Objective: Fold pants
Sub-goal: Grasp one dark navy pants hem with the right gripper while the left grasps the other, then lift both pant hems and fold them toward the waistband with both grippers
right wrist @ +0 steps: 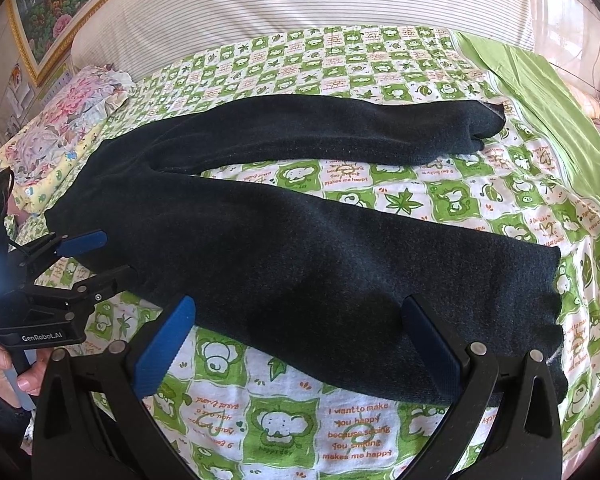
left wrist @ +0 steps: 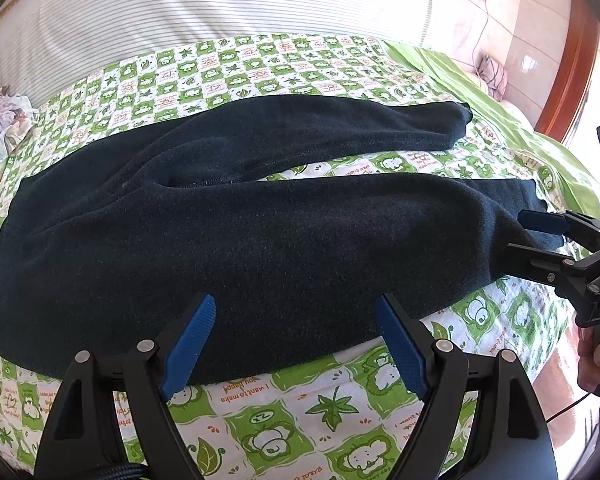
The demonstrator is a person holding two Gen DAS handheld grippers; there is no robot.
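Observation:
Dark navy pants (left wrist: 228, 240) lie flat on the bed, waist to the left, two legs spread apart to the right; they also show in the right wrist view (right wrist: 300, 256). My left gripper (left wrist: 296, 340) is open, fingers over the near edge of the pants by the upper leg. My right gripper (right wrist: 296, 340) is open over the near leg close to its cuff (right wrist: 556, 312). In the left wrist view the right gripper (left wrist: 516, 232) sits at the near leg's cuff. In the right wrist view the left gripper (right wrist: 100, 256) is open at the waist end.
The bed has a green-and-white patterned sheet (left wrist: 300, 412). A striped headboard cushion (left wrist: 220, 0) runs along the far side. Floral pillows (right wrist: 68, 120) lie at the left. A plain green cover (right wrist: 540, 92) lies at the far right.

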